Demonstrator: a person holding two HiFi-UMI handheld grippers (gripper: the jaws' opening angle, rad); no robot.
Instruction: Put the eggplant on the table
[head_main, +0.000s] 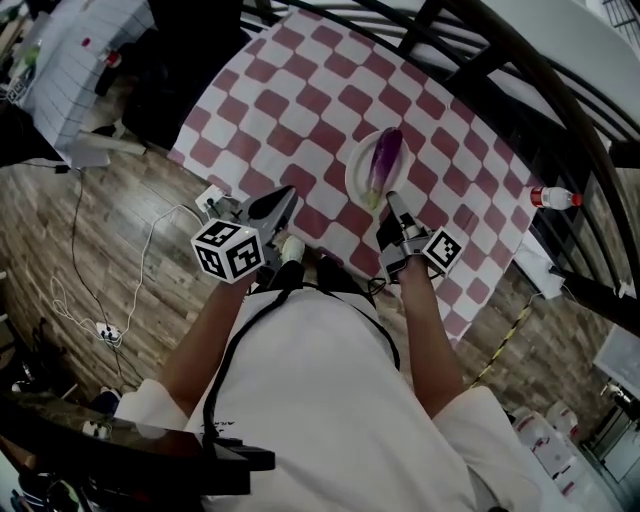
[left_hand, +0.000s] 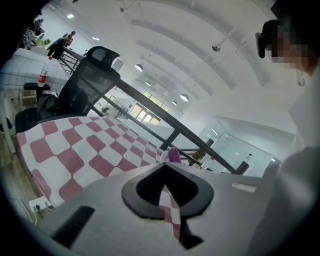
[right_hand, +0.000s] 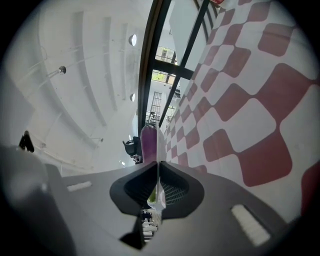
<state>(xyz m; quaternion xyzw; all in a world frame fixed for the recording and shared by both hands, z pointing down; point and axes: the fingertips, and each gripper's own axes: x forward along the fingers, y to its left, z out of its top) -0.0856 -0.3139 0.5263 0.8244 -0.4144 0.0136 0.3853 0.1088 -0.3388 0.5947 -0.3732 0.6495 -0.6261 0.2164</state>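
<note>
A purple eggplant (head_main: 386, 158) with a green stem lies on a white plate (head_main: 356, 172) over the red-and-white checked tablecloth (head_main: 290, 110). My right gripper (head_main: 393, 198) is at the plate's near edge. In the right gripper view its jaws (right_hand: 157, 163) are shut on the plate's thin white rim (right_hand: 160, 145), with the eggplant (right_hand: 148, 142) just beyond. I cannot tell whether the plate rests on the cloth. My left gripper (head_main: 287, 194) hovers at the table's near edge, left of the plate, shut and holding nothing (left_hand: 165, 166). The eggplant's tip (left_hand: 174, 155) shows above it.
Black metal bars (head_main: 470, 60) arch over the table's far and right sides. A red-capped bottle (head_main: 553, 197) lies at the right. A power strip (head_main: 211, 198) and white cables (head_main: 150, 240) are on the wooden floor at left. A black office chair (left_hand: 92, 75) stands beyond the table.
</note>
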